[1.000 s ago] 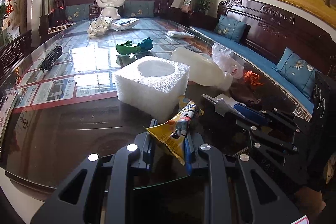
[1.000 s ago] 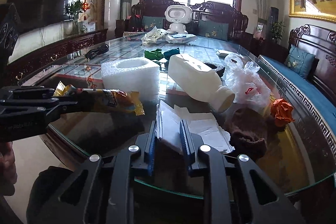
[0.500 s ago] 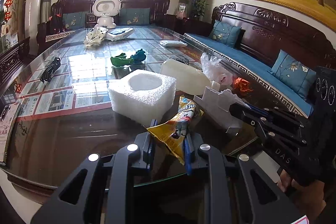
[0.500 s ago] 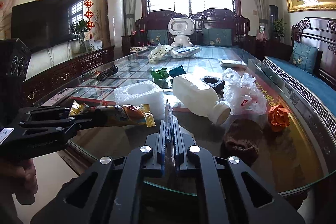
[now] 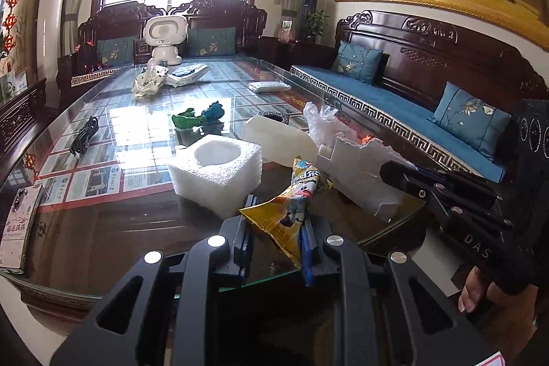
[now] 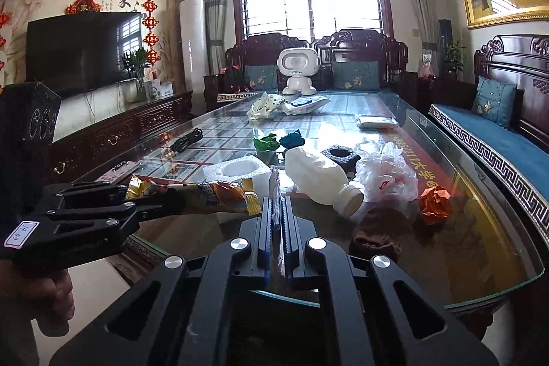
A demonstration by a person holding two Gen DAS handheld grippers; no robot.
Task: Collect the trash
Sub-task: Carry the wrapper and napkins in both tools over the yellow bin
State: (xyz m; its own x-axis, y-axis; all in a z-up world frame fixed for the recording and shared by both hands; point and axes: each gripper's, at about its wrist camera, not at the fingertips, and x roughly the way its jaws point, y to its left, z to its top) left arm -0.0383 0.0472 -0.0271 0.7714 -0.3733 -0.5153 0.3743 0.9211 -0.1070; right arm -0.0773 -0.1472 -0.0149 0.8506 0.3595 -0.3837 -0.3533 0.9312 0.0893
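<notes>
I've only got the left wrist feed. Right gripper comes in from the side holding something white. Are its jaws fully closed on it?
Observer: Yes. In the right wrist view the right gripper is shut on the white paper, a thin sheet standing edge-on between the pads.
Operator: Anything behind that paper I can't see?
Observer: A crumpled orange paper ball on the glass table, right of the plastic bag.
Operator: Anything nearer the table edge?
Observer: A brown cloth lump, just in front of the white bottle.
Operator: My snack wrapper secure?
Observer: From the side, the left gripper clamps the snack wrapper near one end, most of it sticking out past the fingertips.
</notes>
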